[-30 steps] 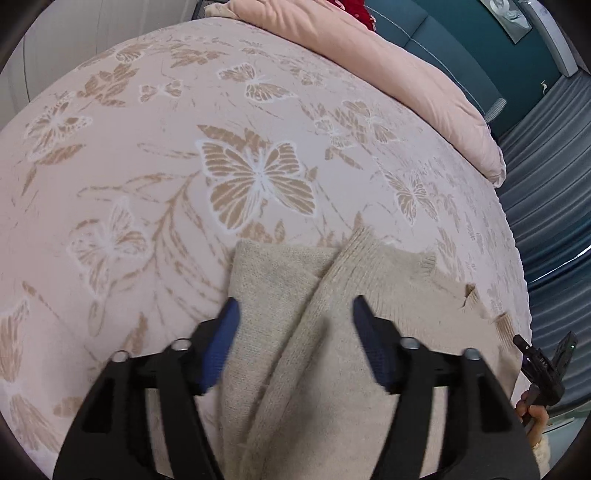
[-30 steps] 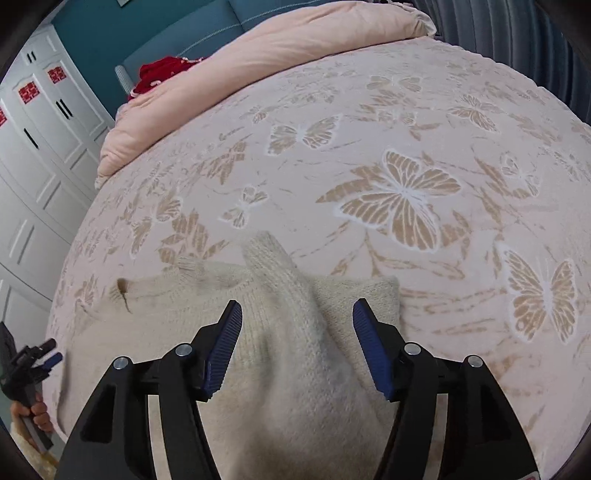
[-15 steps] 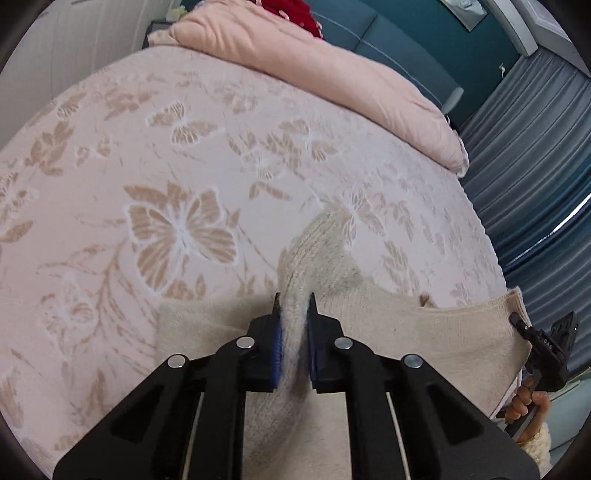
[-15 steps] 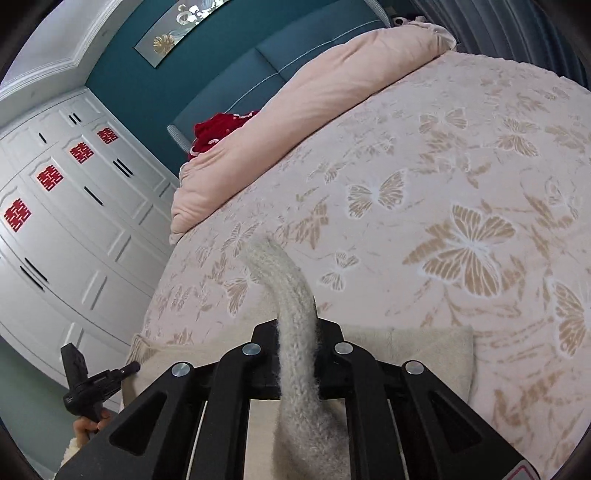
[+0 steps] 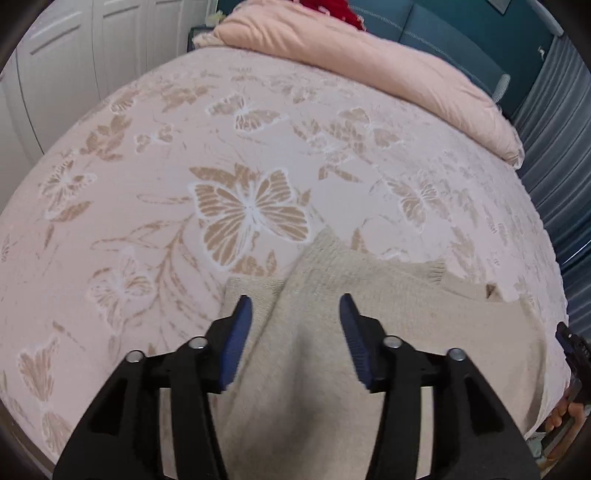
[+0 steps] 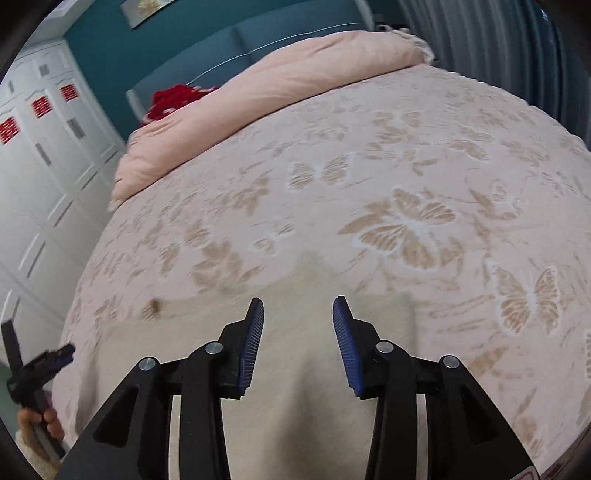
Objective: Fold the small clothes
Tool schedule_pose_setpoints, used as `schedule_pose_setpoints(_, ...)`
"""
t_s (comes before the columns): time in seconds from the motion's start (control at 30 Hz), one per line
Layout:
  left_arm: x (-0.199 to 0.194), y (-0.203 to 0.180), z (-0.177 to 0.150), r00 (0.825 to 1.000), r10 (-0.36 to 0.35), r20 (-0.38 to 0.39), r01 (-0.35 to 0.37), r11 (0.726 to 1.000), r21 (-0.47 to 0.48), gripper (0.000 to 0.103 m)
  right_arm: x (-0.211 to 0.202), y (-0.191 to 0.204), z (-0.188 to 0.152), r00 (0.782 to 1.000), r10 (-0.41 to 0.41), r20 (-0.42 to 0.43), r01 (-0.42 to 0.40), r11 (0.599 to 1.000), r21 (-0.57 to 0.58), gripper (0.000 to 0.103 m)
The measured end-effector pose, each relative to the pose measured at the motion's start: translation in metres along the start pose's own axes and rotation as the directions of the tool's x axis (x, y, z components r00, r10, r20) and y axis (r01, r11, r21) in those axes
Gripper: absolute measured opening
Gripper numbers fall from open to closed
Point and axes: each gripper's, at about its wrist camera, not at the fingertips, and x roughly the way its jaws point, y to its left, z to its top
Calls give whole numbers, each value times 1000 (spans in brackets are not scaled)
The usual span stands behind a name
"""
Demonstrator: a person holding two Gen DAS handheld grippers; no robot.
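Left wrist view: my left gripper [image 5: 295, 310] stands released over the beige knit sweater [image 5: 388, 332], its blue pads [image 5: 236, 343] clear of the fabric on both sides. The jaws have just been opening; a folded ridge of the knit lies below the gap, unpinched. The sweater lies flat on the pink butterfly-print bedspread [image 5: 147, 206], at its near edge, a ribbed cuff pointing up the bed. A pink duvet [image 5: 369, 62] is bunched at the far end against a teal headboard [image 5: 436, 26]. At the right border I see the other gripper's tip and the fingers of a hand [image 5: 561, 413] on its grip.

Right wrist view: the picture is blurred. My right gripper [image 6: 298, 312] is likewise released, jaws just opened, the sweater [image 6: 303, 369] beneath them and untouched by the pads. A red item [image 6: 173, 98] sits behind the duvet [image 6: 280, 85]. White wardrobe doors [image 6: 40, 155] stand at left.
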Motion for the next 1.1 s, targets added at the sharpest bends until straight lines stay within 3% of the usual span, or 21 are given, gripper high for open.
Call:
schedule_pose_setpoints(0.07, -21, -18, -19, 997, -77, 25, 77, 997, 4, 62, 0, 39, -34, 993, 99, -71, -103, 993, -59, 36)
schedule_pose_setpoints(0.13, -24, -39, -45, 988, -152, -10, 152, 988, 11, 64, 11, 71, -71, 974, 158, -161, -175, 980, -98, 35)
schedule_pose_setpoints(0.2, -11, -61, -75, 979, -183, -90, 187, 982, 37, 66, 27, 92, -100, 967, 133, -216, -171, 971, -169, 29)
schedule_pose_setpoints(0.23, -2, -67, -89, 978, -162, -130, 172, 983, 67, 66, 31, 93, -108, 970, 99, -221, -143, 971, -192, 24)
schedule_pose_setpoints(0.3, 12, -66, -109, 983, -79, -166, 97, 990, 106, 66, 28, 66, -110, 979, 58, -196, -89, 984, -152, 13)
schedule_pose_setpoints(0.37, 10, -53, -113, 983, -110, -148, 124, 988, 88, 66, 11, 16, -103, 989, 17, -149, -17, 1000, 1, 7)
schedule_pose_setpoints(0.43, 4, -43, -111, 985, -80, -156, 93, 992, 83, 66, -8, -35, -104, 989, -81, -124, 95, 990, 106, 3)
schedule_pose_setpoints(0.5, 1, -34, -112, 985, -72, -156, 86, 993, 84, 65, -23, -67, -108, 987, -90, -136, 112, 980, 165, 0)
schedule_pose_setpoints(0.57, -1, -31, -116, 986, -72, -151, 86, 993, 85, 65, -41, -71, -113, 990, -68, -121, 92, 974, 205, 1)
schedule_pose_setpoints(0.67, -4, -41, -124, 992, -17, -125, 34, 990, 135, 66, -50, -49, -120, 990, -103, -92, 112, 988, 102, 11)
schedule_pose_setpoints(0.7, -4, -44, -127, 993, 3, -118, 14, 989, 149, 66, -43, -46, -124, 984, -132, -116, 141, 988, 69, 11)
schedule_pose_setpoints(0.77, -5, -48, -129, 993, 31, -113, -12, 987, 160, 66, -26, -56, -130, 974, -145, -173, 161, 984, 80, 0)
schedule_pose_setpoints(0.83, -10, -46, -127, 992, 26, -124, -8, 990, 144, 66, -36, -60, -120, 984, -97, -148, 121, 979, 166, 1)
schedule_pose_setpoints(0.87, -14, -42, -125, 991, 19, -131, -1, 991, 134, 66, -44, -55, -110, 990, -85, -110, 103, 980, 171, 7)
schedule_pose_setpoints(0.97, -17, -26, -123, 989, 5, -147, 9, 995, 94, 67, -54, -30, -75, 998, -58, -34, 61, 993, 98, 12)
schedule_pose_setpoints(1.07, -13, -15, -124, 988, -29, -153, 34, 999, 33, 67, -21, -12, -46, 995, 26, -96, -23, 999, 37, 12)
schedule_pose_setpoints(1.1, -13, -17, -124, 988, -22, -150, 27, 999, 31, 67, -3, -12, -40, 992, 14, -127, -11, 1000, 19, 11)
